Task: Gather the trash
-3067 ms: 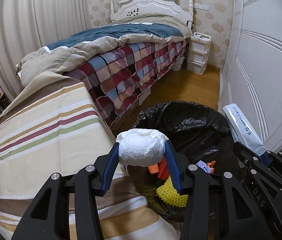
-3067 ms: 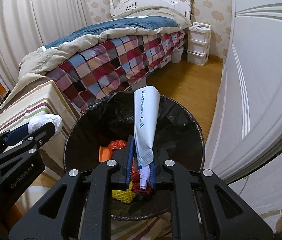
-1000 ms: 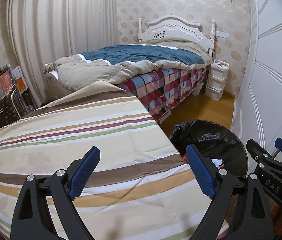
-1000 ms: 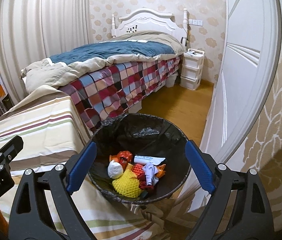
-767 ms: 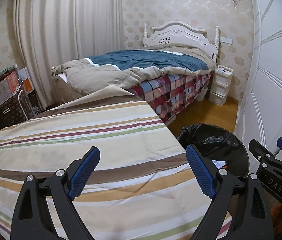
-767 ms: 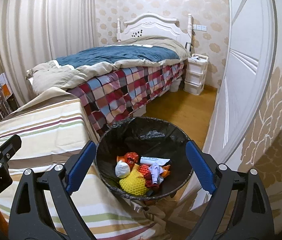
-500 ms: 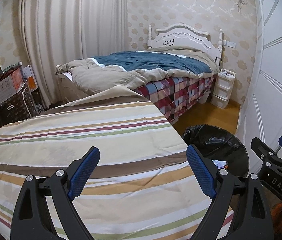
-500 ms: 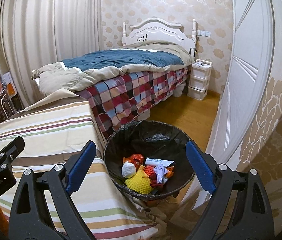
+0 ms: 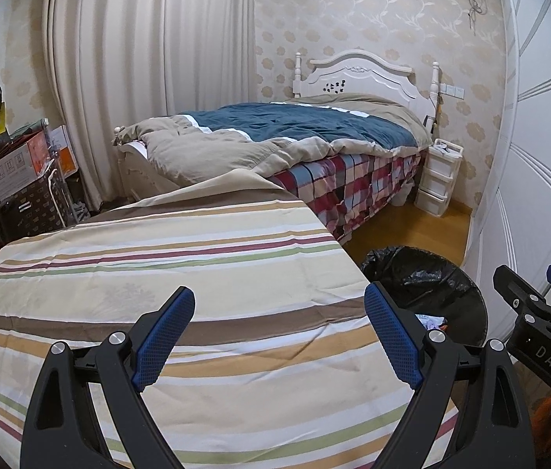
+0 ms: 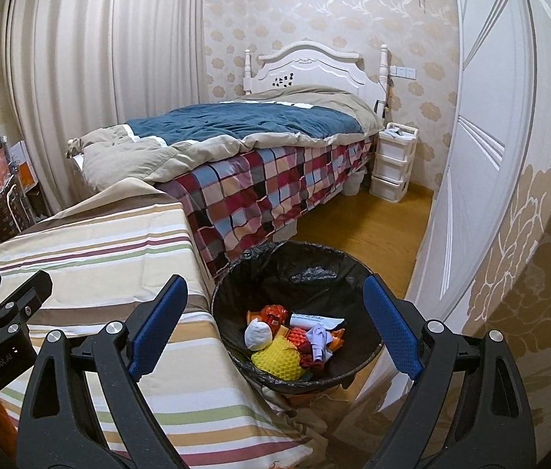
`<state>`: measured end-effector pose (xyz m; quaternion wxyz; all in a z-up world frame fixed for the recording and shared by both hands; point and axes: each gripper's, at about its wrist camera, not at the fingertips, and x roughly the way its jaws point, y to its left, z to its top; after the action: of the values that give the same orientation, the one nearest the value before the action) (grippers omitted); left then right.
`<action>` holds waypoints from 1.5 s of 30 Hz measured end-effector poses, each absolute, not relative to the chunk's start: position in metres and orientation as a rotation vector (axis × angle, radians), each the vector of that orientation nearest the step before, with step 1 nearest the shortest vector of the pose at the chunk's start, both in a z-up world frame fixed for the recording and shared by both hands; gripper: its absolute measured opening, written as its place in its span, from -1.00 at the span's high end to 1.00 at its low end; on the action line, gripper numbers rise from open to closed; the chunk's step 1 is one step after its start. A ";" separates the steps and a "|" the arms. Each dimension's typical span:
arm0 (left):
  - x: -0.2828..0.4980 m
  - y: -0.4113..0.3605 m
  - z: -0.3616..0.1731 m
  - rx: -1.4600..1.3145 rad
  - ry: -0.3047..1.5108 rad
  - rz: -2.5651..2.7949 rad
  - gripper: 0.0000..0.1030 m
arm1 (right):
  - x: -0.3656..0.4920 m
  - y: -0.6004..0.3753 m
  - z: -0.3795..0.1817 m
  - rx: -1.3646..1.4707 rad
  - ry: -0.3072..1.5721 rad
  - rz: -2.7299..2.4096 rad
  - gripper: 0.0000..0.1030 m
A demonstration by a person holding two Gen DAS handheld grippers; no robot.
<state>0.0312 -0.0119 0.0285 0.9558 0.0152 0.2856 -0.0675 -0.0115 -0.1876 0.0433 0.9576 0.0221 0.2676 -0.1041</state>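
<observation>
Both loads dropped: left tool (image 9: 279,336) and right tool (image 10: 275,324) now gape empty, tissue wad (image 10: 258,335) in bin (image 10: 298,265) below; collecting looks finished.

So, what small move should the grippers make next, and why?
Probably sweep both cameras around for leftover trash: the left gripper and right gripper are open and hold nothing, the striped cloth shows none, and the trash bin holds several pieces.

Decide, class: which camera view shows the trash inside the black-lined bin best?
The right wrist view: it looks down into the trash bin, showing the white paper wad and yellow foam net. The left wrist view catches only the bin's liner and a sliver of trash.
</observation>
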 end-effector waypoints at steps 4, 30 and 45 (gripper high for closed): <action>0.031 -0.011 0.028 0.032 0.580 -0.137 -0.71 | -0.012 -0.188 0.043 0.045 0.543 -0.212 -0.73; 0.031 -0.010 0.028 0.031 0.581 -0.136 -0.71 | -0.011 -0.187 0.043 0.044 0.544 -0.211 -0.73; 0.029 -0.010 0.028 0.030 0.582 -0.137 -0.71 | -0.011 -0.187 0.044 0.044 0.544 -0.211 -0.73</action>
<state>0.0287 -0.0105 0.0278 0.9556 0.0149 0.2865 -0.0674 -0.0109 -0.1866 0.0437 0.9575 0.0216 0.2680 -0.1042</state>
